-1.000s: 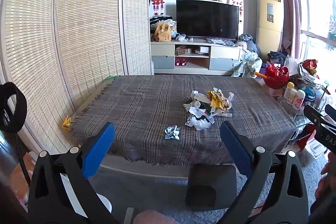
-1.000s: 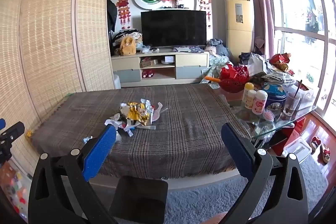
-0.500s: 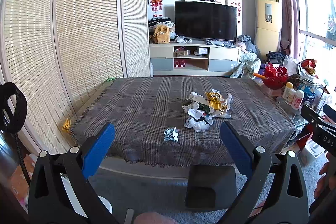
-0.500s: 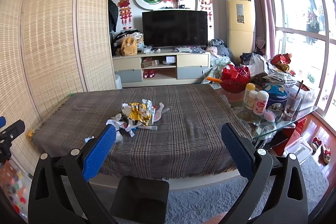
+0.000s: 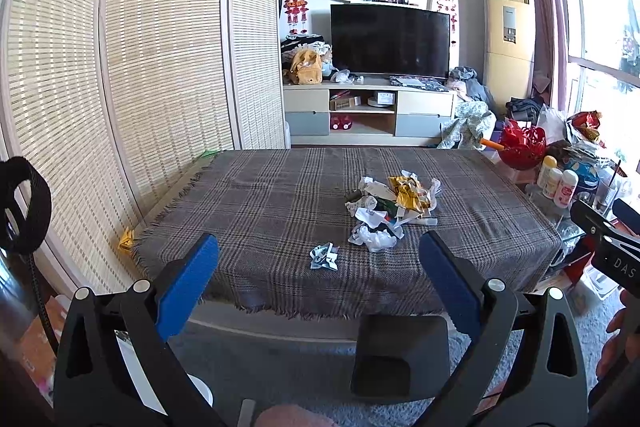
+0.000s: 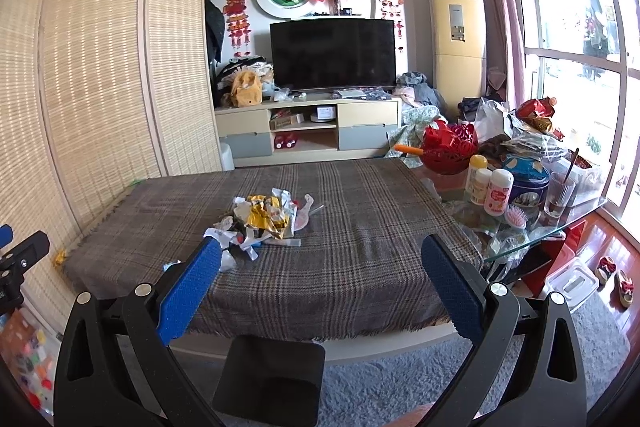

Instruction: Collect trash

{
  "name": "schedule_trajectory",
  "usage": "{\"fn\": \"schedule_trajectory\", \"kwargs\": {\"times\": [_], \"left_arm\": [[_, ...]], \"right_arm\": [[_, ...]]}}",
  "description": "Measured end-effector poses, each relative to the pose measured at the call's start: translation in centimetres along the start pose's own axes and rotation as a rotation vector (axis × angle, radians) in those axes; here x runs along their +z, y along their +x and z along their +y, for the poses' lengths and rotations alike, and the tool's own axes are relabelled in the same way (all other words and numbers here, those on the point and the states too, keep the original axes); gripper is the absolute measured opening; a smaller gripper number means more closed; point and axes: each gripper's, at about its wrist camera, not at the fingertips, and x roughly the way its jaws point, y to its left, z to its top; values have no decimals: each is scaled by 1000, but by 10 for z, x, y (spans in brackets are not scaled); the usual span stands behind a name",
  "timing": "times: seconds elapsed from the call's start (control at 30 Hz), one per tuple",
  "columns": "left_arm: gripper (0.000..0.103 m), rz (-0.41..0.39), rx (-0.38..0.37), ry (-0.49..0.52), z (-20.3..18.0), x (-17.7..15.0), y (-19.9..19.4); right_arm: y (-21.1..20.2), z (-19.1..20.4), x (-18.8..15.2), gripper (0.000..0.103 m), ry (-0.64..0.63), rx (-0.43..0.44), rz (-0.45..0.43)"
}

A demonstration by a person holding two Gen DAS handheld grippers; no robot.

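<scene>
Both grippers (image 5: 318,251) (image 6: 320,251) wide, off table edge (image 5: 320,311)

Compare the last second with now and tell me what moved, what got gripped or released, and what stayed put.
Both views shifted only slightly, so the two grippers drifted a little; the direction is hard to tell. Nothing was gripped or released. The left gripper and right gripper stay open and empty, short of the table. The trash pile and the lone crumpled wrapper lie unmoved on the plaid tablecloth.
</scene>
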Motion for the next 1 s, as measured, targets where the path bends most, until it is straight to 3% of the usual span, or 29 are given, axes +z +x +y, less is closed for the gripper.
{"fn": "schedule_trajectory", "kwargs": {"times": [1.0], "left_arm": [[95, 0, 2, 6, -4, -2, -2]], "right_arm": [[5, 4, -4, 100, 6, 7, 11]]}}
